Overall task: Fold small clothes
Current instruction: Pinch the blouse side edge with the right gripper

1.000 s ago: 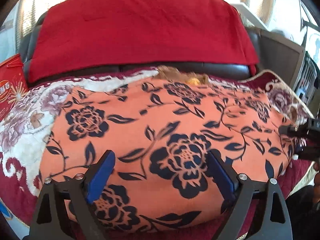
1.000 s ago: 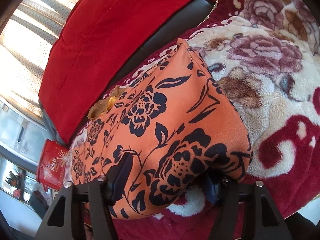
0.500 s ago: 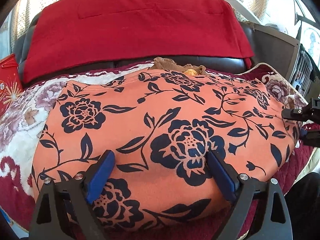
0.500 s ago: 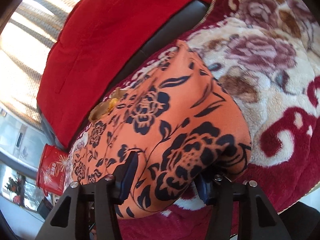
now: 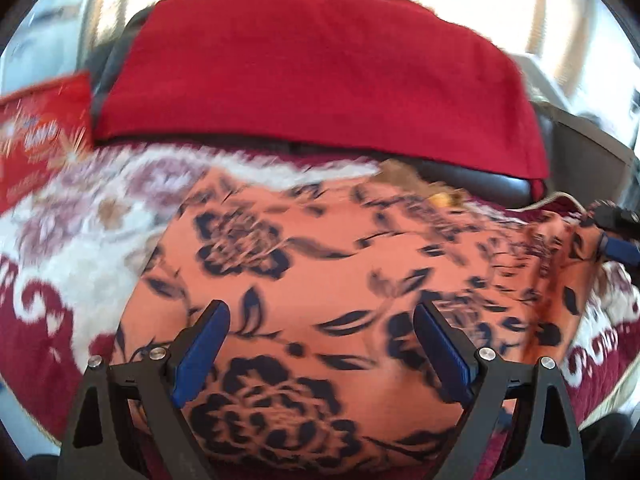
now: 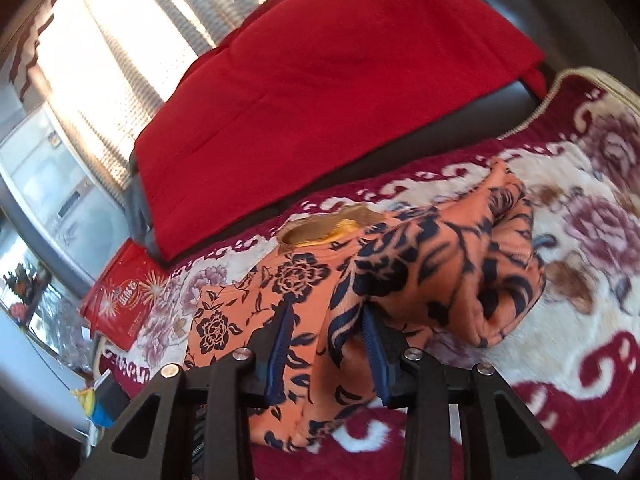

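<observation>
Right gripper (image 6: 326, 350) has just been closing and now pinches the right edge of the orange fleece garment with navy flowers (image 6: 420, 264), bunching it up off the plush maroon-and-cream floral blanket (image 6: 580, 320); first fold is starting, I'd say. Left gripper (image 5: 320, 354) hovers wide over the garment's near hem, needing its own pinch next; beyond the garment, red cloth (image 5: 320, 68) and left of it the red box (image 5: 40, 128) stay clear

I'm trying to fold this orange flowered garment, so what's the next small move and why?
Probably carry the right gripper across toward the left side. Its jaws have just been closing and now pinch a bunched edge of the orange garment, lifted off the blanket. The left gripper hangs open over the flat part.
</observation>
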Demonstrator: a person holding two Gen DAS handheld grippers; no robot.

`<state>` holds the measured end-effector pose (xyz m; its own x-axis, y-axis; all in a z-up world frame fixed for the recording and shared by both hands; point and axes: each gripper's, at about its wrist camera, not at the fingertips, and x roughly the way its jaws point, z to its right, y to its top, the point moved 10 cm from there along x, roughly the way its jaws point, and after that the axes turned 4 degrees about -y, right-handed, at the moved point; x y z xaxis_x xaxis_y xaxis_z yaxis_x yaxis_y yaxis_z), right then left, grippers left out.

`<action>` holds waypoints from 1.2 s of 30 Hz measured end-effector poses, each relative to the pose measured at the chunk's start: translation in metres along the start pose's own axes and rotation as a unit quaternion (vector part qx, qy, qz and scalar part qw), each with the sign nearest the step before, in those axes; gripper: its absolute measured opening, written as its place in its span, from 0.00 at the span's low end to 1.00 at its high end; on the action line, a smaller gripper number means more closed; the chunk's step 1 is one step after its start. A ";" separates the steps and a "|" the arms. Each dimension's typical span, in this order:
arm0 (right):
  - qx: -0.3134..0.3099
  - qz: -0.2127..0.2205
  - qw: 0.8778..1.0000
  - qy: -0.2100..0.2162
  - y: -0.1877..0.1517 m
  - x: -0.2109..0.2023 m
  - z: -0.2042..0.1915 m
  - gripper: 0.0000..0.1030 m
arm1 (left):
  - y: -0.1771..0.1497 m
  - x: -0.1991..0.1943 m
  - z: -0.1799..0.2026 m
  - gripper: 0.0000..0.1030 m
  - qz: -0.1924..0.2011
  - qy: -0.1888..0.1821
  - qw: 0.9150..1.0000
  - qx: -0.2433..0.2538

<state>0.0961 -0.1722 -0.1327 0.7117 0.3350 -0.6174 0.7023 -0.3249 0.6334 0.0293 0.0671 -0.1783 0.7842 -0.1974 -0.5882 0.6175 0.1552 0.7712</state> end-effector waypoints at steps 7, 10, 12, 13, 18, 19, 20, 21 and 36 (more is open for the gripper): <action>0.184 -0.010 0.983 -0.003 -0.028 0.016 0.082 0.53 | -0.001 0.000 -0.023 0.91 -0.010 -0.005 0.999 -0.046; 0.174 -0.031 0.984 -0.013 -0.038 0.013 0.092 0.55 | -0.001 0.001 -0.023 0.91 -0.014 -0.009 0.999 -0.052; 0.175 -0.039 0.983 -0.024 -0.041 0.009 0.097 0.61 | 0.001 0.003 -0.023 0.91 -0.014 -0.011 0.998 -0.058; 0.182 -0.038 0.982 -0.027 -0.043 0.006 0.100 0.64 | 0.002 0.003 -0.024 0.91 -0.014 -0.011 0.998 -0.060; 0.210 -0.038 0.976 -0.048 -0.056 -0.002 0.113 0.70 | 0.002 0.005 -0.024 0.91 -0.015 -0.007 0.999 -0.051; 0.211 -0.044 0.975 -0.049 -0.060 0.000 0.115 0.70 | 0.001 0.005 -0.023 0.91 -0.016 -0.005 0.999 -0.046; 0.212 -0.051 0.975 -0.050 -0.064 0.004 0.117 0.70 | 0.000 0.005 -0.022 0.91 -0.017 -0.003 0.999 -0.043; 0.214 -0.057 0.974 -0.049 -0.066 0.007 0.118 0.70 | -0.001 0.006 -0.021 0.91 -0.017 0.000 0.999 -0.039; 0.065 -0.027 0.996 -0.053 -0.037 0.007 0.075 0.52 | 0.002 0.003 -0.027 0.91 -0.003 0.009 0.999 -0.049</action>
<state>0.0764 -0.2243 -0.1952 0.6650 0.2623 -0.6993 0.7304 -0.4235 0.5358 0.0349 0.0926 -0.1847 0.7808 -0.1808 -0.5980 0.6246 0.2484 0.7404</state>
